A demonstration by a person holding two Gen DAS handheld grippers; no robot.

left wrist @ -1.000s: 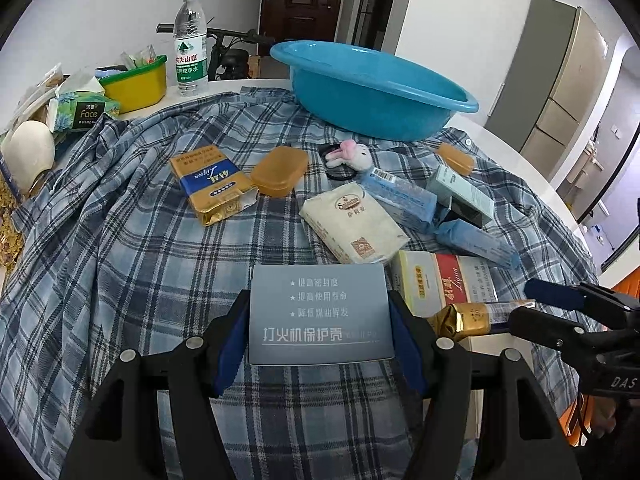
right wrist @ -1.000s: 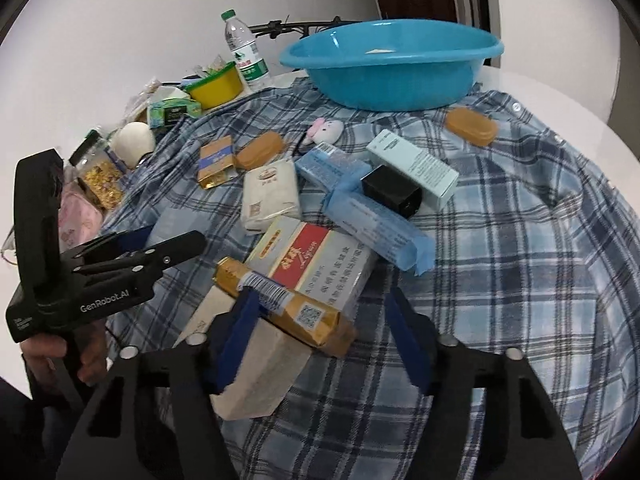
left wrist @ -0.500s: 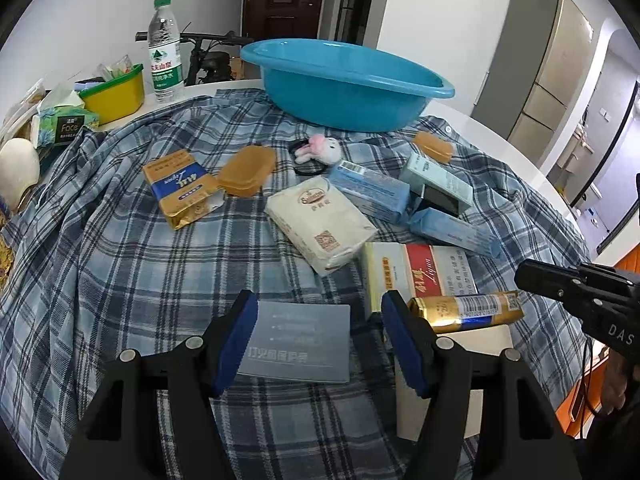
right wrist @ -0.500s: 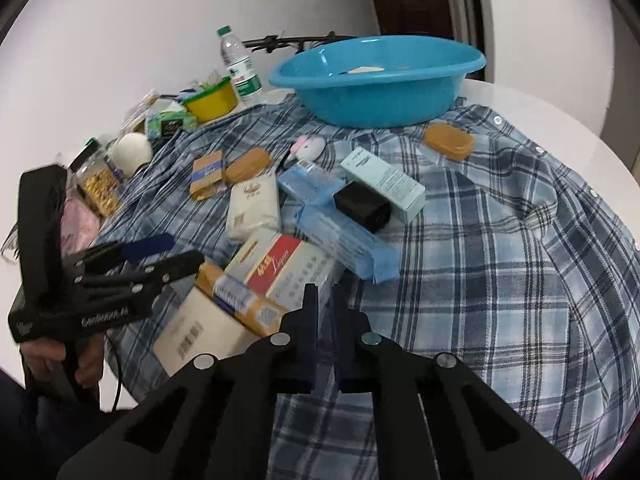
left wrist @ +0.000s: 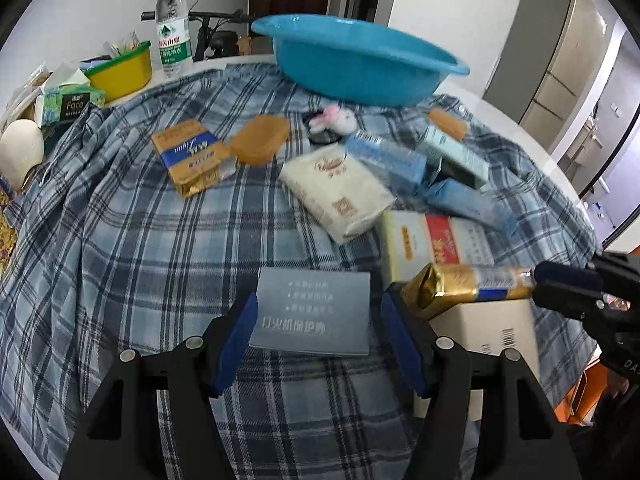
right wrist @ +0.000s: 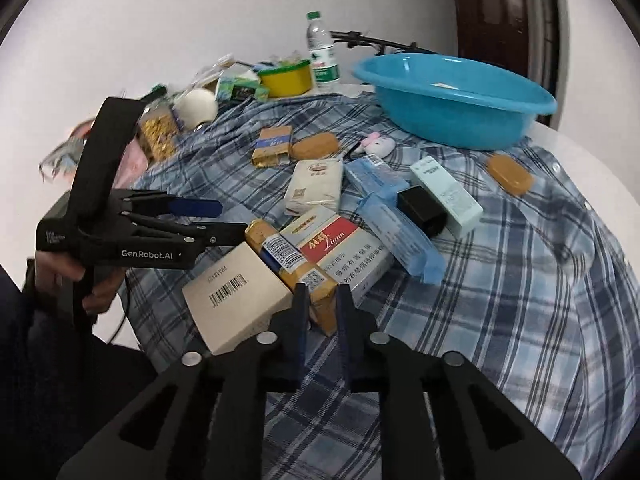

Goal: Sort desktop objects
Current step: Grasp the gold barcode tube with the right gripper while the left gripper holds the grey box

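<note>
Both claws sit near the desk's near edge: my left claw (left wrist: pixel 316 320) is spread around the grey card (left wrist: pixel 314 314) lying flat on the plaid cloth (left wrist: pixel 120 240), and my right claw (right wrist: pixel 322 312) pinches the gold pack (right wrist: pixel 296 270). That pack rests tilted across two boxes, so a pull may drag the white box (right wrist: pixel 236 296) off the edge.

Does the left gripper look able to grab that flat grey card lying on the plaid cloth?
Probably yes: the flat grey card lies between the open left gripper fingers, nothing covering it.

The black box (right wrist: pixel 422 209) (label unseen) lies half hidden among blue packets (right wrist: pixel 400 226).
</note>
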